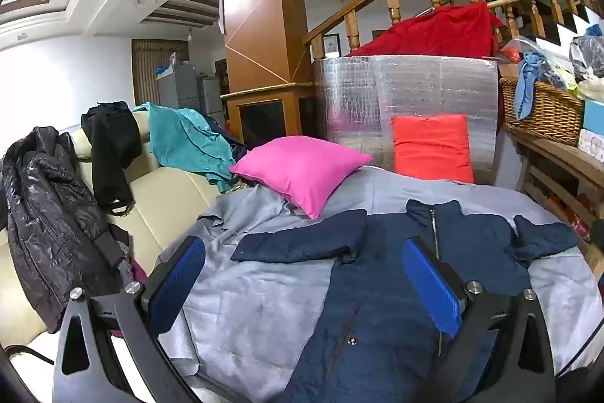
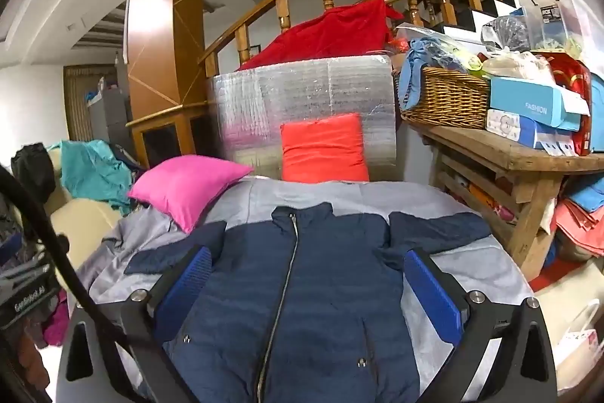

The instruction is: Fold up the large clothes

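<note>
A navy blue zip jacket (image 2: 313, 293) lies flat and face up on a grey sheet (image 2: 468, 274), sleeves spread to both sides, collar at the far end. In the left wrist view the jacket (image 1: 381, 289) lies to the right of centre with its left sleeve (image 1: 302, 240) stretched out. My left gripper (image 1: 302, 289) is open and empty, held above the jacket's left side. My right gripper (image 2: 307, 293) is open and empty, held above the jacket's chest, one blue pad (image 2: 434, 293) on each side of the zip.
A pink pillow (image 2: 188, 187) and an orange-red pillow (image 2: 324, 148) lie at the sheet's far end before a silver foil-wrapped block (image 2: 302, 93). A wooden table (image 2: 509, 153) with a wicker basket (image 2: 445, 101) and boxes stands right. A cream sofa (image 1: 166, 199) with draped clothes stands left.
</note>
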Demonstrator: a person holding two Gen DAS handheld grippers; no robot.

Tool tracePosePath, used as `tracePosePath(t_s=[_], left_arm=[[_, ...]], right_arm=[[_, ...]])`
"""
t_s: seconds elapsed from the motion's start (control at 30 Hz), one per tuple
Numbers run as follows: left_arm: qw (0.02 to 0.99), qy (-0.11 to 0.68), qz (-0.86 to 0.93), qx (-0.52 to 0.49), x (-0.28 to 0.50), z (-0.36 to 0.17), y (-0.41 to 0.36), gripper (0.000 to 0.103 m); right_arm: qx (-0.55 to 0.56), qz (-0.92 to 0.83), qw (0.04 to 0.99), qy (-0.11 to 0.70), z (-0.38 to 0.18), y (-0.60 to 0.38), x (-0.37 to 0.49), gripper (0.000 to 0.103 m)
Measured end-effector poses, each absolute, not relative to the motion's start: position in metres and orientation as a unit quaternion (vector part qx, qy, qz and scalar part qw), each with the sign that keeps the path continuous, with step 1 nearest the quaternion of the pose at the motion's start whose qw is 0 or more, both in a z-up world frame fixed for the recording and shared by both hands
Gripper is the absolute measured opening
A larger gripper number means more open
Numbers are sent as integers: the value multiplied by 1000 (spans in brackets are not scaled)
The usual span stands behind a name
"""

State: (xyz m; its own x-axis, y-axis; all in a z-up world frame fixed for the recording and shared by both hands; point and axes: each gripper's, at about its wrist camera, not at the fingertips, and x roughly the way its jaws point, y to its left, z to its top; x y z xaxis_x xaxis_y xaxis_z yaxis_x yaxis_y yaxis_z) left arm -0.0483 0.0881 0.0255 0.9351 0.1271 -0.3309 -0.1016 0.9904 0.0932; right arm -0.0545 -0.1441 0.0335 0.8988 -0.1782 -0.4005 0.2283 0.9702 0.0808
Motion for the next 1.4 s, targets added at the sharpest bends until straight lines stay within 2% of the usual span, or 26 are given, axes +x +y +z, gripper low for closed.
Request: tracePosePath(t_s=[0.37,0.67,0.77,0.97,1.4], left_arm=[[982,175,48,51,-37,17,60,103],[982,176,41,58,-37,19,41,103],[982,174,38,63,-39,19,38,103],[982,175,37,64,-36,17,37,103],[981,184,34,54,-28,9,46,103]], right_arm=[[80,-122,965,216,-3,-175,-45,103],[114,-126,955,245,-1,-192,-53,103],[102,-128,961,224,-3,-192,-52,103],[103,-136,954,248,-5,-194,-54,103],[98,-134,955,246,-12,-182,-47,103]])
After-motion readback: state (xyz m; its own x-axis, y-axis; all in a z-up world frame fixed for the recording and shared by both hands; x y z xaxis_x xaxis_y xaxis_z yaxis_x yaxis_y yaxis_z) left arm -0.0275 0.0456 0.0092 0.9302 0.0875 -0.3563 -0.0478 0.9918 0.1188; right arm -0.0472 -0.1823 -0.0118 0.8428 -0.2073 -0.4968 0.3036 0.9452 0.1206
